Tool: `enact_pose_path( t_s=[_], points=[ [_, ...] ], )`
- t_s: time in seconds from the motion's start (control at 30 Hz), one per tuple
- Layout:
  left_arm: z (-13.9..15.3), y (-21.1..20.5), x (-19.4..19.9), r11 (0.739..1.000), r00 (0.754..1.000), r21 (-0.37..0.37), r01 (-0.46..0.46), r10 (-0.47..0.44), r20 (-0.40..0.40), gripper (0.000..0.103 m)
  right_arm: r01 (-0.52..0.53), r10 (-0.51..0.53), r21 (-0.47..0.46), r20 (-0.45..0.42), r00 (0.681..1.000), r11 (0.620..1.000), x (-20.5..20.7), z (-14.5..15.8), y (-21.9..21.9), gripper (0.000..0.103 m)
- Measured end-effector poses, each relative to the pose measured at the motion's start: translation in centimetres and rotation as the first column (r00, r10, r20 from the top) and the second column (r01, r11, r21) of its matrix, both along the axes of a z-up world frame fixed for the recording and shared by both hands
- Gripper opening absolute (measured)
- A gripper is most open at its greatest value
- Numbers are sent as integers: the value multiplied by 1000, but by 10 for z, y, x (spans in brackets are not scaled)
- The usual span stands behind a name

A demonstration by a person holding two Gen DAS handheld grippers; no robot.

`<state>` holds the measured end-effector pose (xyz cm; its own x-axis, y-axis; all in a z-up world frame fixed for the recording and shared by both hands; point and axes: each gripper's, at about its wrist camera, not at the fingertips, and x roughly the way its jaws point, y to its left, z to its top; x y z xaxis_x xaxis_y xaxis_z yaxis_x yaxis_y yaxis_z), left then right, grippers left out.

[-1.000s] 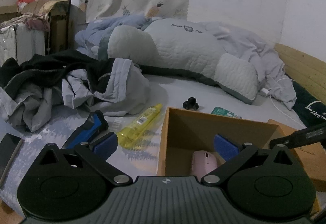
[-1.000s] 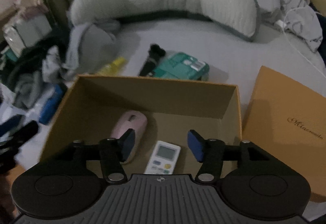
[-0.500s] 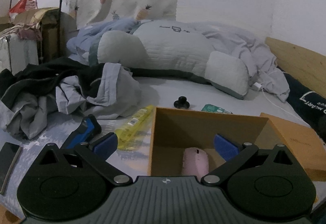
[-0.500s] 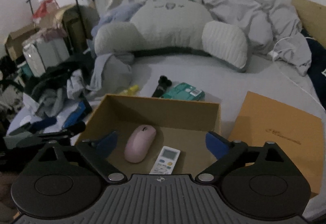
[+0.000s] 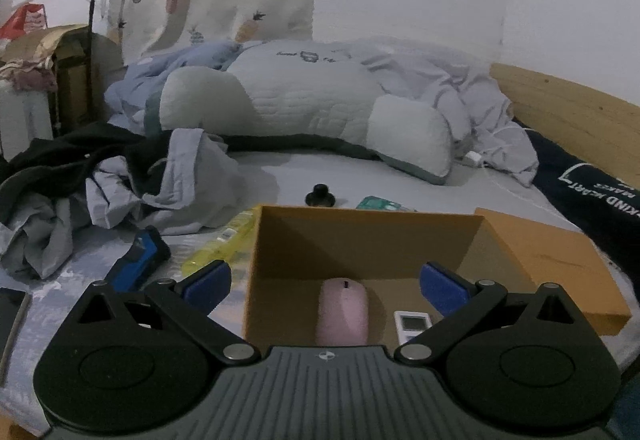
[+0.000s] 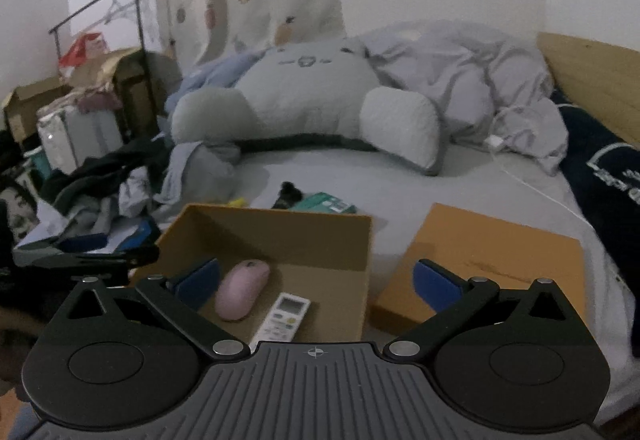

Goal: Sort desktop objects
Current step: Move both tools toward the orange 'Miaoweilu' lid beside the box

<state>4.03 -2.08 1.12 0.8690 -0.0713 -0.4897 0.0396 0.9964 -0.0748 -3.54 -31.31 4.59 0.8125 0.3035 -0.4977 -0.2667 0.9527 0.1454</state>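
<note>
An open cardboard box (image 5: 360,236) stands on the bed with a pink mouse (image 5: 342,310) and a white remote (image 5: 412,324) lying inside. My left gripper (image 5: 326,282) is open, held above the box's near wall with nothing between its blue pads. The right wrist view shows the same box (image 6: 280,236), mouse (image 6: 242,294) and remote (image 6: 286,314). My right gripper (image 6: 316,282) hovers above the box's near right corner, its jaws opening wide and empty. Left of the box lie a yellow bottle (image 5: 224,244) and a blue device (image 5: 136,264).
The box lid (image 6: 492,264) lies flat to the right. Behind the box sit a black knob (image 5: 320,196) and a green pack (image 5: 378,204). A heap of clothes (image 5: 100,176) fills the left, a big cushion (image 5: 304,108) the back. A phone (image 5: 12,312) lies at the left edge.
My right gripper has opened wide and drawn back and up from the box, leaving the remote inside. The left gripper has shifted so the box sits more centred before it.
</note>
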Motion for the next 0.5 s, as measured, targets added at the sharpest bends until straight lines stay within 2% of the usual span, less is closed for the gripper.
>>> enact_pose_path(
  t_s=[0.3, 0.5],
  points=[
    [9, -27, -15, 998, 997, 20, 63, -64, 41, 103, 42, -39, -28, 104, 994, 999, -17, -30, -26, 103],
    [1, -42, -13, 993, 993, -39, 115, -113, 40, 103, 113, -103, -100, 98, 990, 989, -14, -42, -32, 103]
  ],
)
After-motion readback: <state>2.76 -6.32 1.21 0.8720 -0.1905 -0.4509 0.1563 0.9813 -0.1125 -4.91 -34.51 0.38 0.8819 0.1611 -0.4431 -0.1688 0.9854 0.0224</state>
